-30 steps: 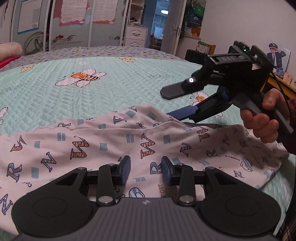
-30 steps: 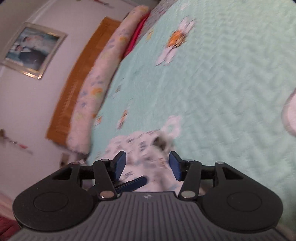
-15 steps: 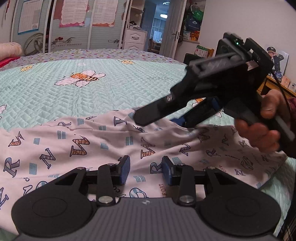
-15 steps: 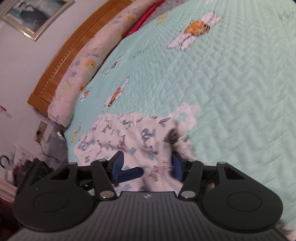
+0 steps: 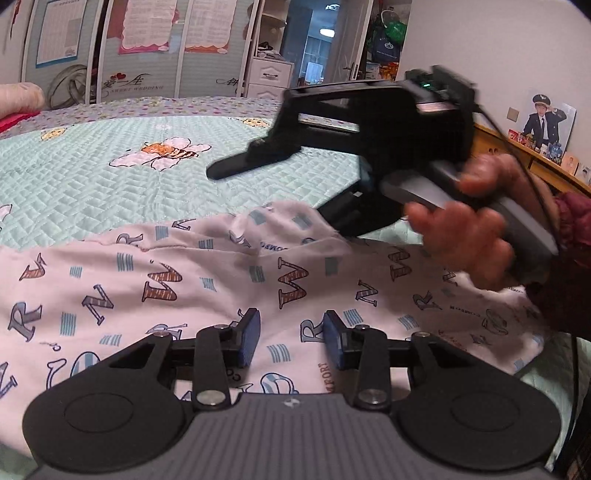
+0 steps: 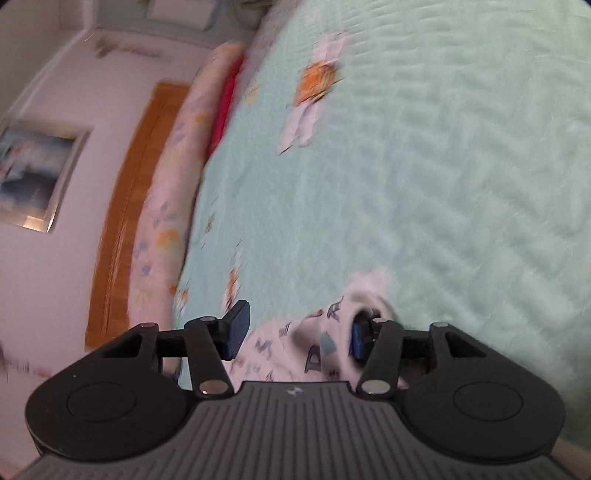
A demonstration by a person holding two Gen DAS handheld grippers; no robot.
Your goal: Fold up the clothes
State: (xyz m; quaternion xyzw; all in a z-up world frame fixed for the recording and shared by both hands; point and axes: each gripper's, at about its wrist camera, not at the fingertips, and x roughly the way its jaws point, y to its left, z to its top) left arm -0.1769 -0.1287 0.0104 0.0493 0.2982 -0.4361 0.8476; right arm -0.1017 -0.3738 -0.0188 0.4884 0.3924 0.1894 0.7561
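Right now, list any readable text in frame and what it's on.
"SWEET WEDDING": wardrobe door, under script too stylised to read.
"R", "N", "W": large printed letters across the pink garment.
"MFORT": small vertical print on the garment by the left gripper, start cut off.
Wardrobe posters: too small to read.
Right wrist view: blurred, nothing legible.

Over the letter-printed garment (image 5: 207,280) on the bed (image 5: 110,177), the left gripper (image 5: 291,341) hovers with jaws apart; the right gripper (image 5: 280,188) lifts its far edge.
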